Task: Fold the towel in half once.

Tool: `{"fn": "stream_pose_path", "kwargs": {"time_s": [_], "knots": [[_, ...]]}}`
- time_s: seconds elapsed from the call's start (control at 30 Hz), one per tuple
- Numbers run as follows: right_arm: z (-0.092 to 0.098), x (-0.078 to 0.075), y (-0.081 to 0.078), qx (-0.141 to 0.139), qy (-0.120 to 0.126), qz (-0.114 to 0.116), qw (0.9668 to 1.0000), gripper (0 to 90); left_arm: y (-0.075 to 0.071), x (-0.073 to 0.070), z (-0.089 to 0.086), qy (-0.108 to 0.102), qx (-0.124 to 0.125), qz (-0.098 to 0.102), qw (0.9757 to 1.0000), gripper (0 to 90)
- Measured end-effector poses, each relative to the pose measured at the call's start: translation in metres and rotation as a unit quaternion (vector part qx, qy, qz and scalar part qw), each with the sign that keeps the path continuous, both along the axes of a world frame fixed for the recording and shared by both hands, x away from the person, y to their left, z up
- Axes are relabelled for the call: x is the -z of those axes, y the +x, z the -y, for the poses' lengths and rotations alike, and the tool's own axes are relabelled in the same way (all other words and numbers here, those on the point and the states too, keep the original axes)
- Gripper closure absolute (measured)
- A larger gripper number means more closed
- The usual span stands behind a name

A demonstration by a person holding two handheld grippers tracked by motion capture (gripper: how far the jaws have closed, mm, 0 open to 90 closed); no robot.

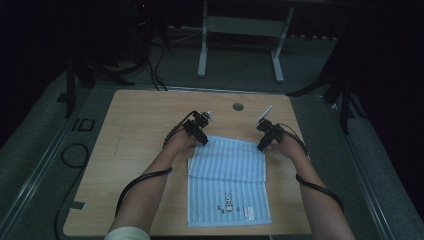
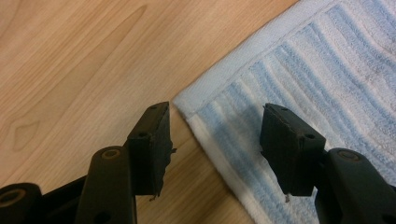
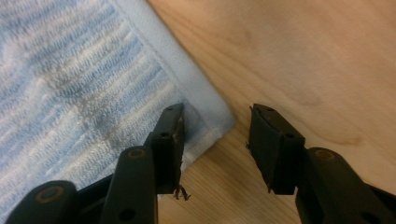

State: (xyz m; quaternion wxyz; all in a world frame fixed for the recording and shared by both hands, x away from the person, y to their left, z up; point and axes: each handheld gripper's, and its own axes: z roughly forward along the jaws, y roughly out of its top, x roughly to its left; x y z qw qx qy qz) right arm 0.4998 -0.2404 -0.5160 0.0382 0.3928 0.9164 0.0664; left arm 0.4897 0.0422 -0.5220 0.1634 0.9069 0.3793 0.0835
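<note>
Blue striped towel (image 1: 227, 175): soft, limp, light; best gripped at hemmed far corners. Left claw (image 2: 215, 140) and right claw (image 3: 215, 140) spread, straddling a corner each on the bench (image 1: 140, 125), pinching nothing.

Black two-jaw tools — left tool (image 1: 201, 131), right tool (image 1: 265, 137) (round screws) — trailing black cables.

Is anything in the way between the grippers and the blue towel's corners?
Nothing visible is. The left gripper straddles one far corner of the blue towel with its jaws open, and the right gripper does the same at the other far corner. Just bare table lies around them.
</note>
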Motion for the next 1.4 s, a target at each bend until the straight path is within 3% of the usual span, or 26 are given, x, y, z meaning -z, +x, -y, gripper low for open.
{"fn": "stream_pose_path", "kwargs": {"time_s": [0.07,0.23,0.3,0.33,0.37,0.43,0.53,0.6,0.63,0.7,0.8,0.93,0.97,1.03,1.07,1.13,1.17,1.23,1.27,1.33,1.37,1.4], "knots": [[-0.002,0.0,-0.001,-0.004,0.003,-0.004,1.0,66.1,0.0,0.004,0.002,-0.013,0.009,-0.008,0.9998,42.9],[-0.007,-0.001,-0.004,-0.021,0.001,-0.012,0.9997,82.3,0.001,0.005,0.005,-0.021,0.018,-0.008,0.9996,41.6],[-0.011,-0.001,-0.005,-0.029,-0.01,-0.011,0.9995,83.2,-0.002,0.002,0.01,-0.019,0.048,-0.016,0.9985,60.0],[-0.012,-0.001,-0.005,-0.028,-0.012,-0.011,0.9995,83.5,-0.003,0.001,0.013,-0.019,0.057,-0.023,0.998,74.8],[-0.012,-0.002,-0.005,-0.028,-0.01,-0.012,0.9995,83.6,-0.005,0.0,0.017,-0.012,0.069,-0.023,0.9973,81.8],[-0.011,-0.005,-0.005,-0.029,-0.004,-0.006,0.9996,83.6,-0.007,-0.001,0.02,-0.006,0.079,-0.021,0.9966,83.3],[-0.007,-0.021,-0.004,-0.029,0.0,0.012,0.9995,83.6,-0.009,-0.026,0.015,-0.034,0.069,0.007,0.997,83.7],[-0.006,-0.037,-0.004,-0.028,0.004,0.034,0.999,83.6,-0.01,-0.042,0.01,-0.033,0.061,0.03,0.9971,83.7],[-0.006,-0.044,-0.004,-0.027,0.005,0.043,0.9987,83.6,-0.01,-0.056,0.005,-0.042,0.056,0.045,0.9966,83.7],[-0.007,-0.068,-0.003,-0.026,0.015,0.074,0.9968,83.6,-0.011,-0.075,-0.002,-0.048,0.043,0.069,0.9955,83.6],[-0.009,-0.103,-0.003,-0.025,0.025,0.114,0.9928,83.6,-0.013,-0.106,-0.013,-0.061,0.028,0.107,0.992,83.4],[-0.014,-0.15,-0.006,-0.028,0.04,0.172,0.9839,83.5,-0.022,-0.147,-0.026,-0.079,0.012,0.161,0.9837,83.4],[-0.015,-0.161,-0.008,-0.031,0.043,0.185,0.9812,83.5,-0.022,-0.147,-0.026,-0.079,0.012,0.161,0.9837,83.4],[-0.017,-0.176,-0.012,-0.035,0.045,0.201,0.978,83.5,-0.032,-0.166,-0.033,-0.085,0.015,0.177,0.9805,83.3],[-0.018,-0.184,-0.016,-0.043,0.049,0.213,0.9749,83.5,-0.035,-0.168,-0.034,-0.091,0.017,0.177,0.9799,83.2],[-0.017,-0.192,-0.025,-0.055,0.054,0.225,0.9712,83.5,-0.045,-0.174,-0.038,-0.09,0.024,0.197,0.976,83.2],[-0.016,-0.194,-0.028,-0.057,0.056,0.231,0.9696,83.5,-0.052,-0.177,-0.041,-0.098,0.035,0.194,0.9755,83.2],[-0.014,-0.197,-0.038,-0.067,0.056,0.241,0.9667,83.5,-0.064,-0.178,-0.043,-0.097,0.047,0.211,0.9715,83.2],[-0.014,-0.199,-0.045,-0.072,0.054,0.256,0.9625,83.5,-0.067,-0.178,-0.044,-0.103,0.051,0.209,0.9713,83.2],[-0.014,-0.202,-0.056,-0.081,0.054,0.267,0.9586,83.5,-0.081,-0.177,-0.045,-0.105,0.054,0.209,0.9707,83.2],[-0.014,-0.202,-0.063,-0.086,0.058,0.269,0.9574,83.5,-0.087,-0.175,-0.046,-0.104,0.057,0.205,0.9716,83.2],[-0.013,-0.202,-0.07,-0.092,0.066,0.267,0.957,83.5,-0.096,-0.172,-0.046,-0.119,0.053,0.204,0.9703,83.2]]}}
